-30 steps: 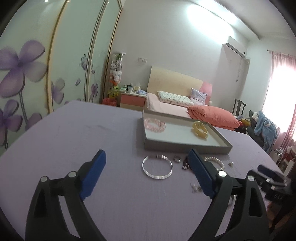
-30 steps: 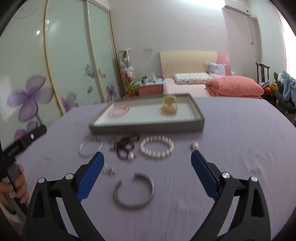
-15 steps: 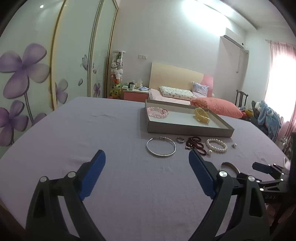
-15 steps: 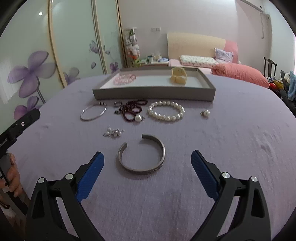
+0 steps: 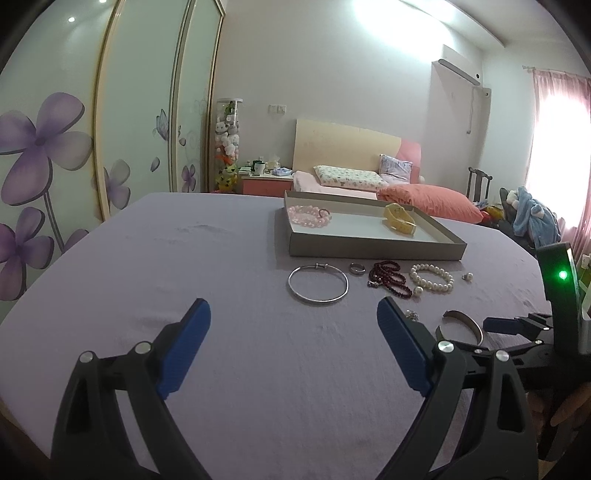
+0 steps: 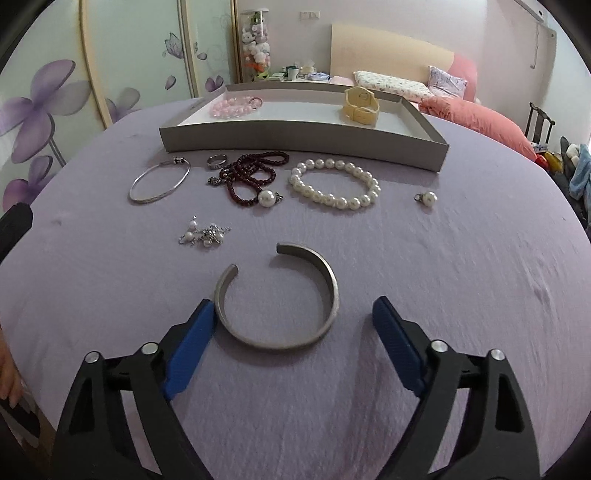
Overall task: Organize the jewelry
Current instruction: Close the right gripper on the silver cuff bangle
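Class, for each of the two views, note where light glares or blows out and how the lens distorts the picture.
Left wrist view: the window at right is blown out pink-white, a ceiling strip glares, and the wardrobe doors bow. Right wrist view: even, soft light, faint shadow under the open cuff bracelet, table edge curved by fisheye.

No words, brands, numbers or labels can be read anywhere in either view. The yellow watch [image 6: 361,105] in the tray [image 6: 295,137] shows a face, but its markings are too small to make out.
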Tool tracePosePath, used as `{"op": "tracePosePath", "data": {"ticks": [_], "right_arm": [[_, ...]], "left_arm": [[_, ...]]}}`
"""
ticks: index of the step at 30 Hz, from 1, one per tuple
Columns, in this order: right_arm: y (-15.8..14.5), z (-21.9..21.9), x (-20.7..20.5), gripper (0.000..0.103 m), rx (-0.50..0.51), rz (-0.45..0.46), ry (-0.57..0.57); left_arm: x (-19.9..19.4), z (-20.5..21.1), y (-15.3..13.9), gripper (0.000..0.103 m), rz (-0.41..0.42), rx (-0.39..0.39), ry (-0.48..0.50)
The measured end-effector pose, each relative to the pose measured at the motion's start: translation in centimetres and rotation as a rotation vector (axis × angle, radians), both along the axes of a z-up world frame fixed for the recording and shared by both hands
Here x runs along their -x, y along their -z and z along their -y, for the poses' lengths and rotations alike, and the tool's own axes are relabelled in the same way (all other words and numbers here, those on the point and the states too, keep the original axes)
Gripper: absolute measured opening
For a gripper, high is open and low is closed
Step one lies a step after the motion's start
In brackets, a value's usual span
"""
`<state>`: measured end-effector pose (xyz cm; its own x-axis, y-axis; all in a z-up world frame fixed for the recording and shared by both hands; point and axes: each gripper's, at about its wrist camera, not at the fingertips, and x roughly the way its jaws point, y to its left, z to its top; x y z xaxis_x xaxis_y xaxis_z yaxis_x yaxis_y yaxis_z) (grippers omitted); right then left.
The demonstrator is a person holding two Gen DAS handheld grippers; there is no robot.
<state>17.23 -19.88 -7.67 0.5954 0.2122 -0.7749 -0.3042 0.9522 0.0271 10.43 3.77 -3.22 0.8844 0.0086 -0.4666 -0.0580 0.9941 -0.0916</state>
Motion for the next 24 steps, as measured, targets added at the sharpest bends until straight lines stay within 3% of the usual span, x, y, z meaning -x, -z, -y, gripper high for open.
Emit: {"op": "tracePosePath", "data": {"ticks": [4, 6, 11, 15, 19, 24], "right_arm": [[-0.1, -0.2, -0.5, 0.081, 0.0, 0.004, -0.001], [-0.2, -0.1, -0.3, 0.067, 0.002, 0.022, -0.004], [-0.4, 1.3, -0.2, 0.067, -0.008, 0.022, 0.043], [-0.6, 4.3, -0.5, 0.067, -0.007, 0.014, 0.146], [-0.6, 7.2, -0.9, 0.067, -0.014, 0.013, 0.235], [-0.5, 8.2, -0.7, 0.067, -0.019, 0.025, 0.24]], "left_arm": [[-0.1, -0.1, 0.1, 0.09, -0.009, 0.005, 0.0], [-0.2, -0.1, 0.2, 0.09, -0.016, 0.008, 0.001], [-1.0, 0.1, 0.4, 0.09, -0.043, 0.009, 0.006], [-2.3, 0.8, 0.2, 0.09, -0.071, -0.029, 0.021], [-5.2, 2.2, 0.4, 0.09, -0.152, -0.09, 0.057], [-9.8, 3.6, 2.0, 0.092, -0.318, -0.129, 0.07]]}}
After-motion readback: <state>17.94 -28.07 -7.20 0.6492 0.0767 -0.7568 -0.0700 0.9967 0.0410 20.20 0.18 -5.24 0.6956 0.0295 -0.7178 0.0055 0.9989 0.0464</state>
